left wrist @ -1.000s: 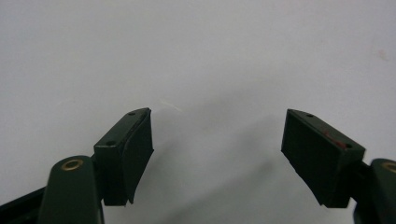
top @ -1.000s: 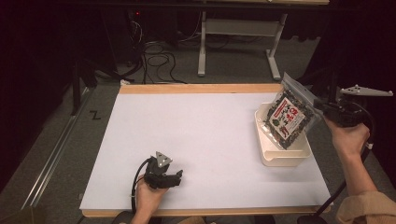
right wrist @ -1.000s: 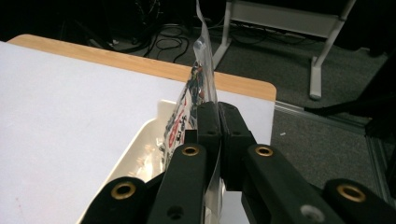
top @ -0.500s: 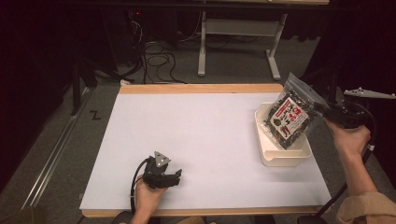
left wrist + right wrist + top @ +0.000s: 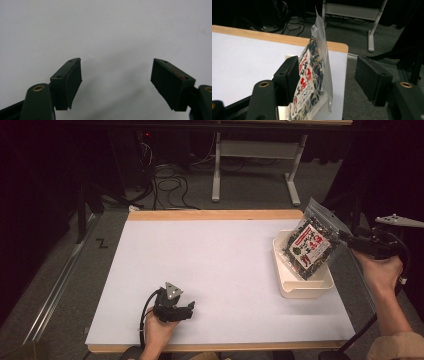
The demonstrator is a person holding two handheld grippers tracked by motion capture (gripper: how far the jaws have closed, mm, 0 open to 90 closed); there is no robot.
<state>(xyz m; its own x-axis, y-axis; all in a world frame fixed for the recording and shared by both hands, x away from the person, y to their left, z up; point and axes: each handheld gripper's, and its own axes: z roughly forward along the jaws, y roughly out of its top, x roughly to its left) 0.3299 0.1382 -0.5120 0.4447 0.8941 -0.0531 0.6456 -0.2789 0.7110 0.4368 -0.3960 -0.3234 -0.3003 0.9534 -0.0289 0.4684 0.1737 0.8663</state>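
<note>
A clear zip bag [image 5: 312, 245] of dark dried food with a red and white label stands tilted, its lower end inside the white tray [image 5: 300, 290] at the table's right edge. My right gripper [image 5: 350, 241] is beside the bag's upper right side. In the right gripper view the jaws of the right gripper [image 5: 327, 62] are wide apart, and the bag [image 5: 312, 72] leans against the left jaw, with a gap to the right one. My left gripper [image 5: 187, 309] rests near the front edge of the white table top, and in its own view the left gripper [image 5: 116, 65] is open over bare white surface.
The white sheet [image 5: 215, 260] covers the wooden table, whose edge [image 5: 215, 215] shows at the back. Cables [image 5: 170, 175] and a desk frame [image 5: 257, 155] lie on the floor beyond. The table's right edge runs just past the tray.
The bag and the right gripper have shifted slightly to the right over the tray. The left gripper has stayed in place.
</note>
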